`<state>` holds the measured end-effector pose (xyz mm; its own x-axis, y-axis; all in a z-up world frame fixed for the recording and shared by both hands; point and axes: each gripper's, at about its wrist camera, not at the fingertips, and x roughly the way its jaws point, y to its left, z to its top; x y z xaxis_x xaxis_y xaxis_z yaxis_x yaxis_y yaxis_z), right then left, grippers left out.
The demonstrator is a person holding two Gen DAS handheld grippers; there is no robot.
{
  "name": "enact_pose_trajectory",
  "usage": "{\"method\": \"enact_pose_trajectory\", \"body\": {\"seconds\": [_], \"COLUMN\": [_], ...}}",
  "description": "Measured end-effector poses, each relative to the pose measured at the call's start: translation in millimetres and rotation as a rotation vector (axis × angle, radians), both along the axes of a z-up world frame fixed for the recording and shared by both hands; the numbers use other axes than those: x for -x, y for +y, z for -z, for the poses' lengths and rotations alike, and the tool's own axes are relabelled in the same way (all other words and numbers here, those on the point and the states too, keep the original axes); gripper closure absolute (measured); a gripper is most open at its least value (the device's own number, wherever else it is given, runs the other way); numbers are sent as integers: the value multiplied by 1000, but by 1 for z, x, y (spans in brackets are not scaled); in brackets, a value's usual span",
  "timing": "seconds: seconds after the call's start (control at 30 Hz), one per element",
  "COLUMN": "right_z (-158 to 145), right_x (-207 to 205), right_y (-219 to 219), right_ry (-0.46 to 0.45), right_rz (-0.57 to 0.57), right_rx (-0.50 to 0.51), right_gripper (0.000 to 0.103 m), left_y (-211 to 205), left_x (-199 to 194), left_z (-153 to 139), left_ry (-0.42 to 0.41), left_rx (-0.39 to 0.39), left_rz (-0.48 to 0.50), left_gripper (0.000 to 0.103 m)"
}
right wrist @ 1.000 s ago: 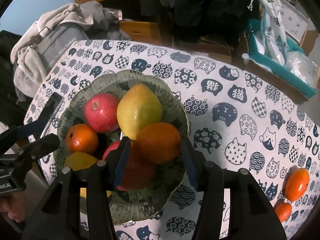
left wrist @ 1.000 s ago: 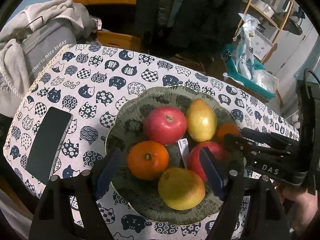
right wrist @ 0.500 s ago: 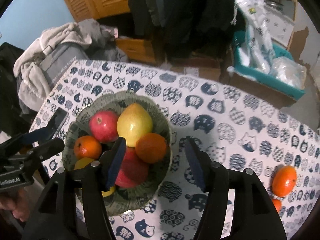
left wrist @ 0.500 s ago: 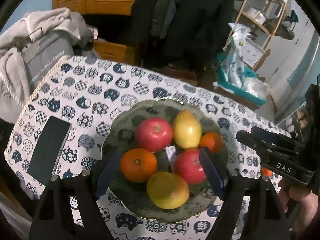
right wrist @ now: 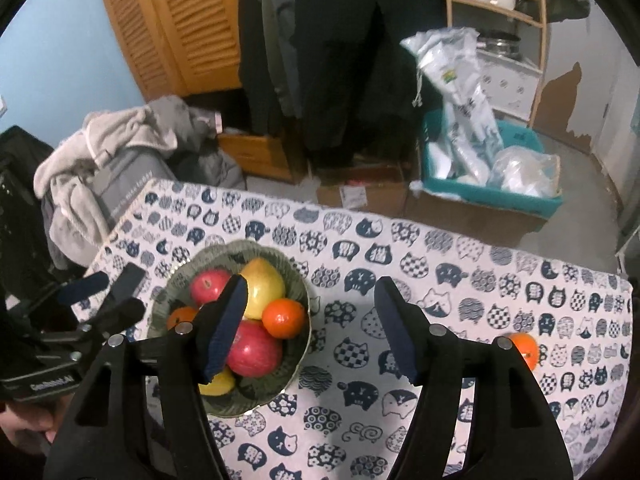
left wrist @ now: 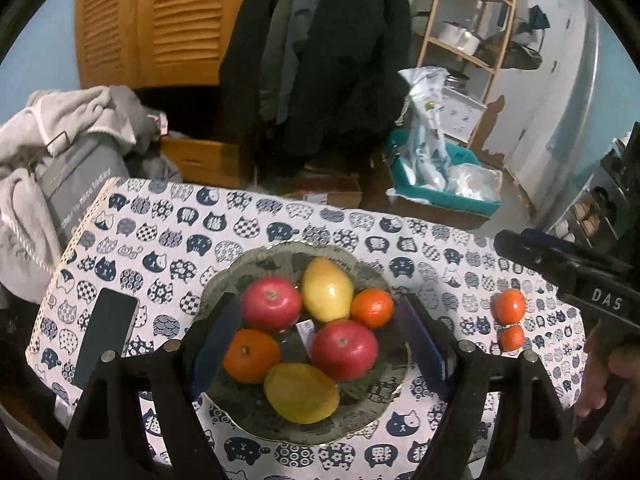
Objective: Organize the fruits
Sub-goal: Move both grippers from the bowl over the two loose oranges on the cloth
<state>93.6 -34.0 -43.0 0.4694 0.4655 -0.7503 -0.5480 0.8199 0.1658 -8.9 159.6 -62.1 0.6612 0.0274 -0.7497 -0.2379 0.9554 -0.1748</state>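
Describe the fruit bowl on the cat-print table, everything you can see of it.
The bowl is wide and shallow with a scalloped rim, grey-green with a dark pattern and a thin pale edge, glazed ceramic by its look. It sits upright on the tablecloth, left of centre. It holds two red apples, two oranges and two yellow fruits, with a small white tag among them. Neither gripper touches it.

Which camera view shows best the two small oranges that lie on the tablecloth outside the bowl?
The left wrist view: both oranges show whole there, touching, right of the bowl. The right wrist view shows only one orange, partly hidden behind the right gripper's own frame.
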Motion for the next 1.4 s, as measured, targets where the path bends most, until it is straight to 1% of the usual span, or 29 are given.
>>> {"method": "enact_pose_trajectory", "body": {"seconds": [0.1,0.23,0.3,0.53,0.7,1.0,1.4], "right_z": [-14,-28,-34,-54,-63,-64,-52], "right_x": [4,13,17,30,36,38,31], "right_y": [-8,-17,-21,-38,-48,-71,-109], "right_ry": [-24,-59,-78,-138,-163,-168,-148], "right_rz": [12,24,27,40,49,84,150], "right_rx": [-7,-14,-8,-8,-13,-10,-6], "right_gripper": [34,31,29,29,25,24,23], "left_y": [-7,-19,-24,-42,-54,-73,-109], "left_x": [1,3,2,1,2,-5,-21], "left_z": [-8,-20,-23,-38,-46,-48,-45], "left_ry": [-23,-62,-69,-102,-123,-118,-93], "left_rx": [-8,-32,-33,-43,-62,-70,-78], "left_rz": [15,41,56,107,129,167,231], "left_gripper": [21,18,18,18,16,15,14]}}
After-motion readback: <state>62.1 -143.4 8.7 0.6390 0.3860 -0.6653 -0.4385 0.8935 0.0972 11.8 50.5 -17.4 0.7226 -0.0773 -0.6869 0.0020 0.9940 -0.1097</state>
